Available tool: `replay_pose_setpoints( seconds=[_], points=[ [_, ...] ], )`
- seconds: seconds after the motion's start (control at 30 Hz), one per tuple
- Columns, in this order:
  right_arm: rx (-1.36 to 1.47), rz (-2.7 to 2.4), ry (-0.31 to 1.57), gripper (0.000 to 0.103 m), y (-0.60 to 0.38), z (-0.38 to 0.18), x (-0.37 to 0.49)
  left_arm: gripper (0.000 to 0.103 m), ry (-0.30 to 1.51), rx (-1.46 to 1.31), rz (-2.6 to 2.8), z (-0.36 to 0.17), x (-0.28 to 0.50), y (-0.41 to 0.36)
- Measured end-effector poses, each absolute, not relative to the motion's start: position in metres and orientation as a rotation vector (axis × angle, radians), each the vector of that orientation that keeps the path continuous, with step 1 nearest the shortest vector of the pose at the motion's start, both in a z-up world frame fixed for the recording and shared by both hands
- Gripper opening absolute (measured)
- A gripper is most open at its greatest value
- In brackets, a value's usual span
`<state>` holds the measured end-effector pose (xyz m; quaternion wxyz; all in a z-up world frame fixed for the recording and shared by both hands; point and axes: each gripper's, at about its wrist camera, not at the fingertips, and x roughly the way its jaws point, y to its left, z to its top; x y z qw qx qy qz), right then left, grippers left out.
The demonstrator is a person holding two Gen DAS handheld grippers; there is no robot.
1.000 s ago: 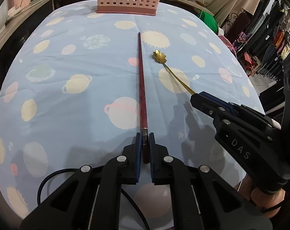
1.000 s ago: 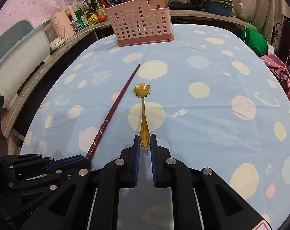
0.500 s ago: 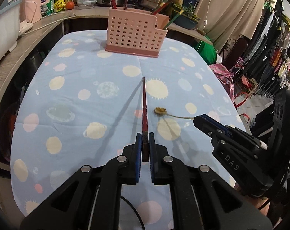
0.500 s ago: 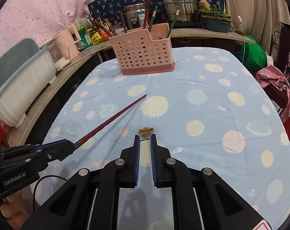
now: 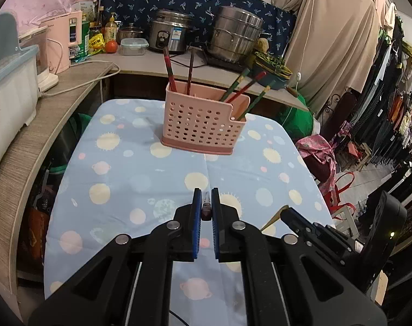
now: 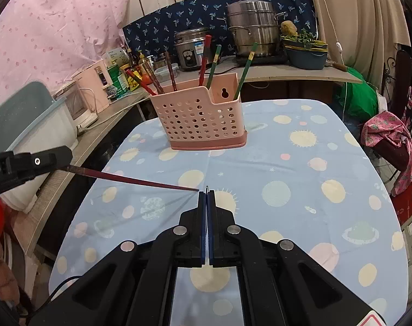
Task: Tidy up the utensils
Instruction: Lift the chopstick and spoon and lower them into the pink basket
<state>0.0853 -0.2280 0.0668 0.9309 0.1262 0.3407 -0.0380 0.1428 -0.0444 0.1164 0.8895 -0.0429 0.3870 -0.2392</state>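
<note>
Transport step was judged in hand: red chopstick (image 6: 129,179) pinched by left gripper (image 5: 206,207), gold spoon (image 5: 273,217) clamped edge-on by right gripper (image 6: 206,199), both held above tablecloth (image 6: 287,168); lowering into pink caddy (image 6: 200,119) slots was needed next.

Both grippers, left gripper (image 5: 206,203) and right gripper (image 6: 206,198), are matte black with silver round screws, blue-lined jaws, and a thin black cable beneath.

Spoon (image 6: 207,187) mostly hidden in right claw (image 6: 206,194) (edge-on); bowl unseen
</note>
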Motion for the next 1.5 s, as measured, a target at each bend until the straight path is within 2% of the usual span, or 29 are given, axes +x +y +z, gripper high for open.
replay_pose_setpoints(
  seconds=[0.43, 1.03, 1.5],
  points=[
    [0.276, -0.061, 0.582, 0.001, -0.241, 0.114, 0.111, 0.007, 0.658, -0.108, -0.44, 0.188, 0.182, -0.039],
    [0.291, -0.027, 0.447, 0.001, -0.256, 0.186, 0.196, 0.007, 0.447, -0.149, -0.39, 0.276, 0.231, -0.049],
    [0.359, -0.047, 0.486, 0.001, -0.274, 0.178, 0.283, 0.007, 0.368, -0.143, -0.368, 0.293, 0.286, -0.074]
  ],
)
